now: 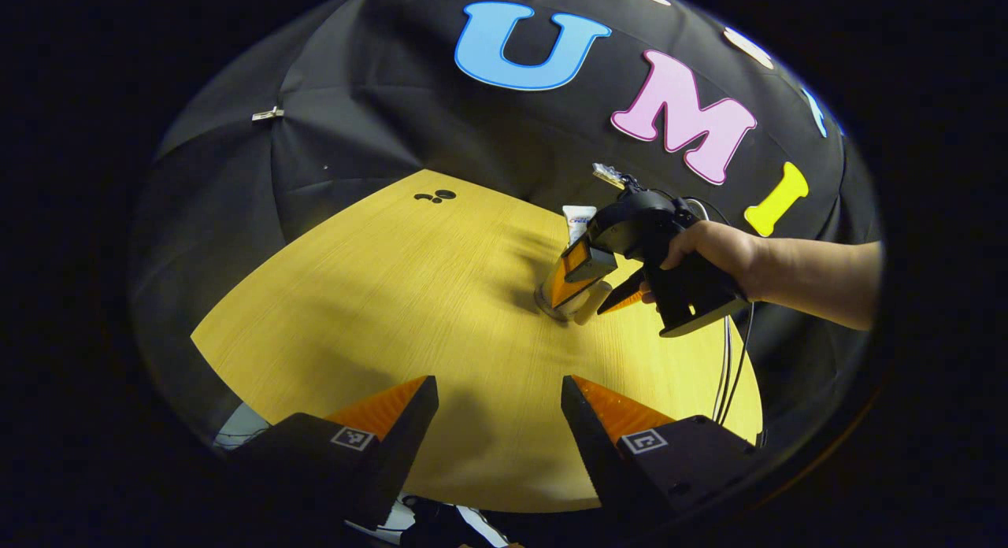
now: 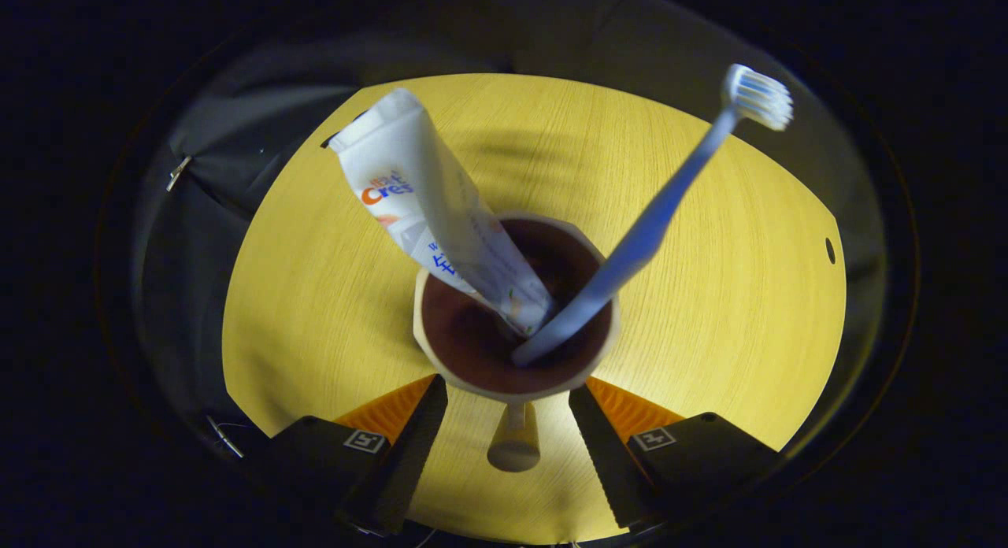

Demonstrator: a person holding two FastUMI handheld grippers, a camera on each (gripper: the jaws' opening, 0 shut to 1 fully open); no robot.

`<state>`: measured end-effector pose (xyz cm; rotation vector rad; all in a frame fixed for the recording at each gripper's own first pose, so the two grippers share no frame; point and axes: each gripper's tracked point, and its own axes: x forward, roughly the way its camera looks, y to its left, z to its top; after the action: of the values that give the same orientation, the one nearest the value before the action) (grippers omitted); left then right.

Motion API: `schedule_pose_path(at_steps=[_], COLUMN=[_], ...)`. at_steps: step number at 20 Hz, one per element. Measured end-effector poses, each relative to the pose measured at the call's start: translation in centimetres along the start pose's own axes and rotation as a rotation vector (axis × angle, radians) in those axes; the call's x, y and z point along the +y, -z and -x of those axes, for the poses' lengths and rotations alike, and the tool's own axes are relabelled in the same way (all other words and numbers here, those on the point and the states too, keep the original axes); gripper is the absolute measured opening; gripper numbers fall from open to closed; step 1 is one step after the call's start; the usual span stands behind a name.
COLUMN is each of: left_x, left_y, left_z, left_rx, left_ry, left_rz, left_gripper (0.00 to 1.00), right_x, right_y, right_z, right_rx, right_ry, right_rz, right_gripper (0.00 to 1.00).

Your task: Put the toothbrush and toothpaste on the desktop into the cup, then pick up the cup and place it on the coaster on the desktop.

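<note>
A beige cup (image 2: 472, 386) with a dark inside stands on the yellow wooden desktop (image 2: 315, 296). A white toothpaste tube (image 2: 425, 209) and a pale blue toothbrush (image 2: 669, 201) lean out of it to opposite sides. My right gripper (image 2: 508, 386) is open, its fingers on either side of the cup's handle (image 2: 513, 446), tips close to the cup wall. In the left gripper view a hand (image 1: 709, 253) holds that right gripper (image 1: 575, 308) at the cup (image 1: 555, 304), the tube (image 1: 579, 221) poking up behind it. My left gripper (image 1: 498, 379) is open over bare desktop, well short of the cup.
Black cloth walls close in behind the desktop (image 1: 378, 296). Small dark marks (image 1: 435, 195) lie near its far edge, and a small hole (image 2: 829, 250) near another edge. Cables (image 1: 728, 367) hang from the right gripper at the desk's right rim.
</note>
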<state>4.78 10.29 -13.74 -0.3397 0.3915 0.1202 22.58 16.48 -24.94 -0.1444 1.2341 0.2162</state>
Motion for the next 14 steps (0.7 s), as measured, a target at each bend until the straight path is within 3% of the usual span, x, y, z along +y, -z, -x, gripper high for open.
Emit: schedule_pose_path(at_steps=[7, 14], left_x=[-2.2, -4.8], left_y=[-1.7, -7.3], left_z=[-0.1, 0.5], left_rx=[-0.035, -0.221], left_ry=[0.034, 0.011], left_rz=[-0.043, -0.089], left_gripper=[0.98, 0.98], right_x=[-0.5, -5.3], right_y=[-0.5, -0.5], right_z=[7.2, 16.8], right_rx=[-0.175, -0.520], right_ry=[-0.110, -0.127], right_rz=[-0.021, -0.140], right_gripper=[0.99, 0.99])
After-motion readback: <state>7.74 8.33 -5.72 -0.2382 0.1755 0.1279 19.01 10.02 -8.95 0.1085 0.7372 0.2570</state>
